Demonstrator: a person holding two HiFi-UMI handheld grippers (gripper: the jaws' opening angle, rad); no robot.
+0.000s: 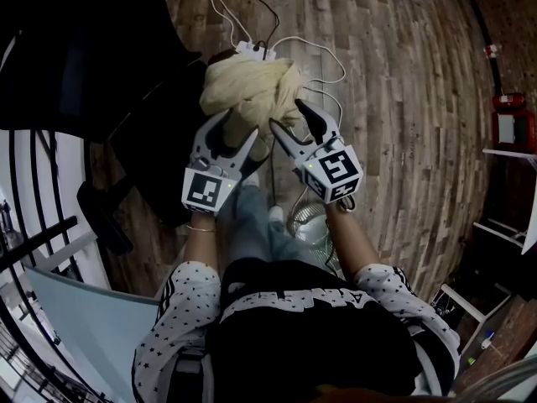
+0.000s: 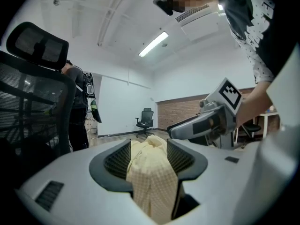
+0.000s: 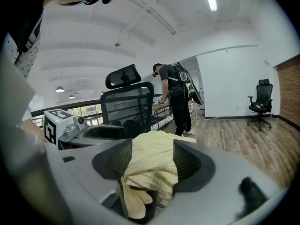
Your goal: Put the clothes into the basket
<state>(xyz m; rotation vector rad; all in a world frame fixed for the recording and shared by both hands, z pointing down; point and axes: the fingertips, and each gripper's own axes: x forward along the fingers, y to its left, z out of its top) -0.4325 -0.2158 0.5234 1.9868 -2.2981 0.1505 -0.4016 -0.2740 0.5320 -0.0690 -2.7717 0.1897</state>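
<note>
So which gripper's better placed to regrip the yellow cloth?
Left, probably. Both grippers' jaws stand open around the yellow cloth, but the left gripper straddles the bundle's middle; the right gripper sits only at its edge.

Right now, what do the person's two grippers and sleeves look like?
Both the left gripper and right gripper are light grey with dark ribbed pads, each carrying a white cube printed with black square markers. The sleeves are pale with small dark stars; a thin bracelet circles the left wrist.
</note>
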